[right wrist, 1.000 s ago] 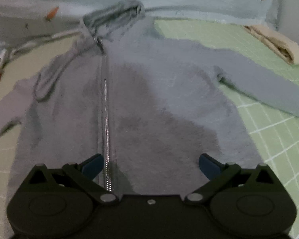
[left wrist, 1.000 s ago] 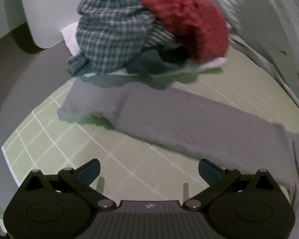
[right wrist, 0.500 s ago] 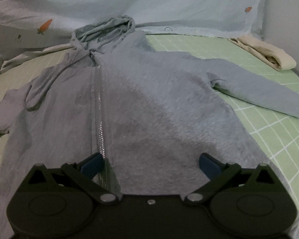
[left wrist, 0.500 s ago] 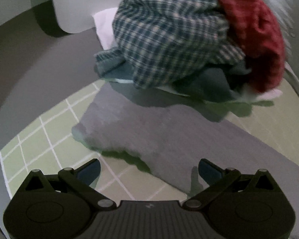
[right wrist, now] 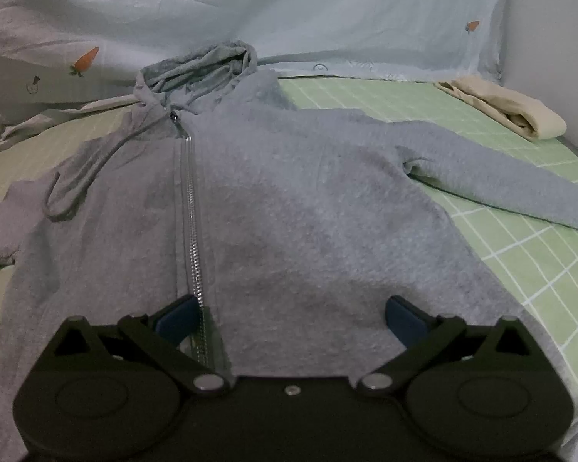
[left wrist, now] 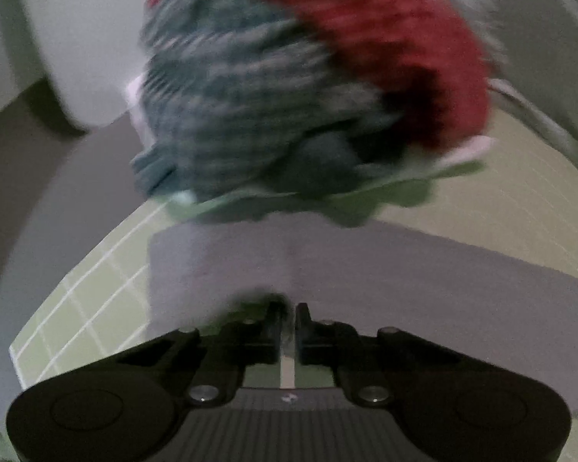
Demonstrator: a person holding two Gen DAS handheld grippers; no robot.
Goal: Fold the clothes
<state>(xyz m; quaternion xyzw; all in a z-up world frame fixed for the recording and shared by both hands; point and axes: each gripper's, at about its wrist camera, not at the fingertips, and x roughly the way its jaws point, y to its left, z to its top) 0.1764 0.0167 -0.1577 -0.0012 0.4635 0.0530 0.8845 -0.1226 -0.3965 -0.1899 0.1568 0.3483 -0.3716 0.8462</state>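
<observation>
A grey zip-up hoodie (right wrist: 289,208) lies face up on the green checked sheet (right wrist: 520,261), hood toward the far side and its right sleeve (right wrist: 512,184) stretched out to the right. My right gripper (right wrist: 289,310) hovers open over the hoodie's lower hem, fingers either side of the zipper (right wrist: 190,208). In the left wrist view the hoodie's left sleeve (left wrist: 366,269) runs across the sheet, and my left gripper (left wrist: 288,313) is shut on the sleeve's cuff end. The view there is blurred by motion.
A heap of clothes, a checked shirt (left wrist: 231,104) and a red garment (left wrist: 404,50), sits just beyond the left sleeve. A folded cream garment (right wrist: 516,111) lies at the far right. A pale blue carrot-print duvet (right wrist: 327,11) bounds the far side.
My left gripper went from open to shut, closing on the sleeve's cuff end. The right gripper stayed open and drew back slightly over the hem.
</observation>
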